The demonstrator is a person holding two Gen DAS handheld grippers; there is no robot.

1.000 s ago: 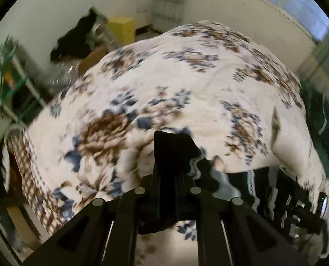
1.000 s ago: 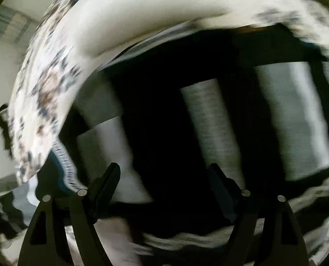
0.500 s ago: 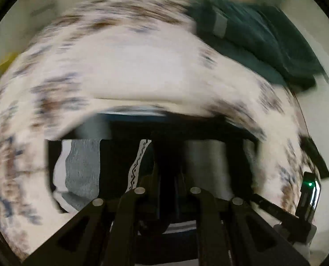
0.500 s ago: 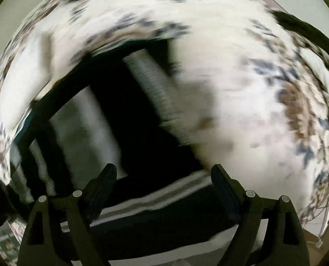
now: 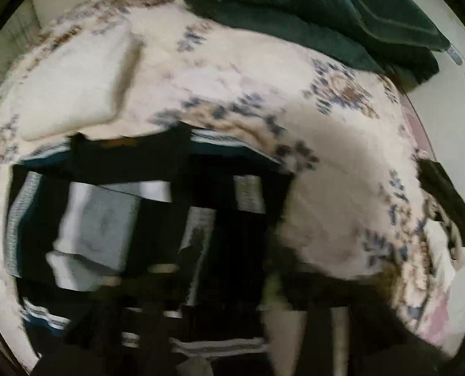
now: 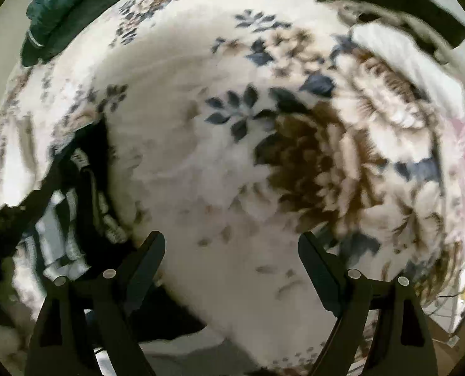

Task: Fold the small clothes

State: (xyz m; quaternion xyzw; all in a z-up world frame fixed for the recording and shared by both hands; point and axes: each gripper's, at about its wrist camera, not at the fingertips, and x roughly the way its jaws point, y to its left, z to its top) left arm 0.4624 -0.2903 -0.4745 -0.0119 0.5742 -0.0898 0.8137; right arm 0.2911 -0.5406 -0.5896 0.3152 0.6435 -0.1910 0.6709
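Black-and-grey garment: the striped garment point(image 5: 144, 219) lies spread on the floral bedspread point(image 5: 238, 72), filling the lower left of the left wrist view; in the right wrist view only its bunched edge point(image 6: 75, 194) shows, at far left.
Left gripper: a second ago its jaws were pressed together on a dark fold of this cloth, lifted over the bed. Now that view is heavily smeared, with only dark shapes along the bottom edge, so I cannot tell whether it pinches anything.
Cream pillow: the pillow point(image 5: 75, 84) rests at the back left, just beyond the garment.
Green blanket: the folded blanket point(image 5: 310, 9) sits far back, well apart from the work.
Right gripper: the right gripper point(image 6: 232, 260) stands spread wide and empty. A second ago it faced the striped cloth; now it points at bare bedspread, with the garment off to its left.
Meaning for the task: I judge the garment has just been laid out or turned, and the right gripper has swung clear. Folding looks early; edges need squaring next.
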